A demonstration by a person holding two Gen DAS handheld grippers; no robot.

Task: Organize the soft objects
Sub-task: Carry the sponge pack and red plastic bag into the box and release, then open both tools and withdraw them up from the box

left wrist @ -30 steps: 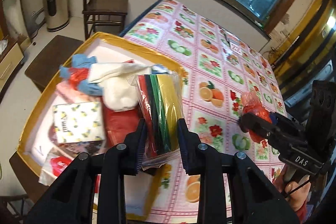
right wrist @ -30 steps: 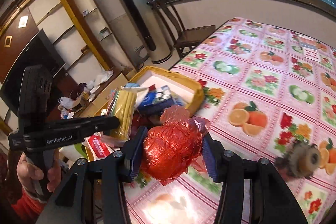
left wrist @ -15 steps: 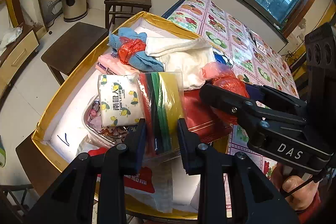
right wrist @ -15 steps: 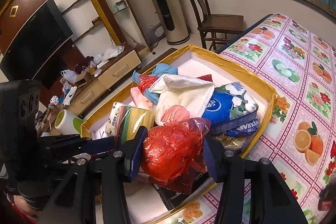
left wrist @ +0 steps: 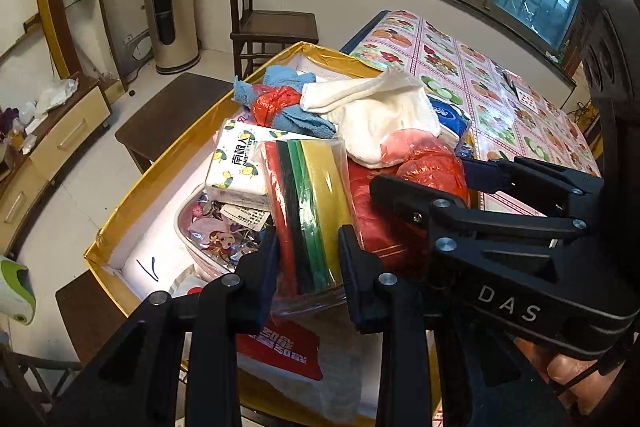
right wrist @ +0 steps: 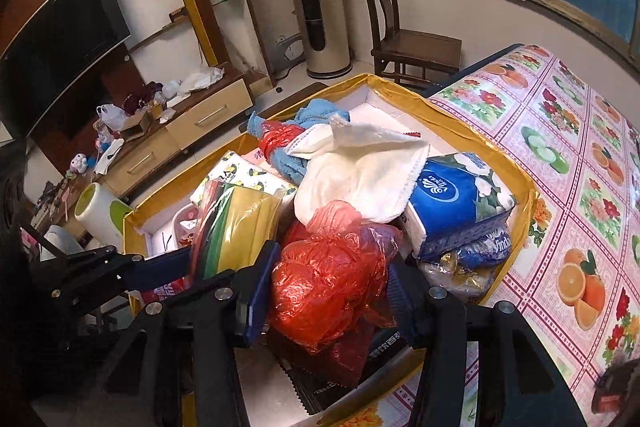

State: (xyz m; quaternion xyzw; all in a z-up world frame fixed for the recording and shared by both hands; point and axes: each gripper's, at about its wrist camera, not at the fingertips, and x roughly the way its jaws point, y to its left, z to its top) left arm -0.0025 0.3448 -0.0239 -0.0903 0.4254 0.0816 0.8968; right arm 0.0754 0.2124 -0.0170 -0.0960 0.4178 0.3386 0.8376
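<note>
Both loads hang over the gold-rimmed box (left wrist: 192, 131), and the coming move turns on what lies straight below each one. The left hand-held gripper (left wrist: 308, 259) is pinching a clear packet of coloured cloths (left wrist: 308, 203), red, black, green and yellow layers set on edge, with the packet's long axis running away from the camera along the fingers. Below it, toward the near-left corner of the box, lie a lemon-print tissue pack (left wrist: 236, 167) and a clear pouch of small trinkets (left wrist: 216, 231); some white box floor shows beyond those, toward the left wall. The right hand-held gripper (right wrist: 328, 295) is clamped on a crumpled red plastic bag (right wrist: 324, 275), which bulges out above and below the pads. It hovers over the near-right part of the box, just short of the white towel (right wrist: 360, 167) and the blue Vinda tissue pack (right wrist: 452, 199) that crowd the box's right wall. The two grippers sit side by side over the box's near edge, very close, the right one's finger crossing just beside the cloth packet in the left view. As I judge it, both items are ready to be let go, the packet leftward onto barer floor, the bag onto the heap.
</note>
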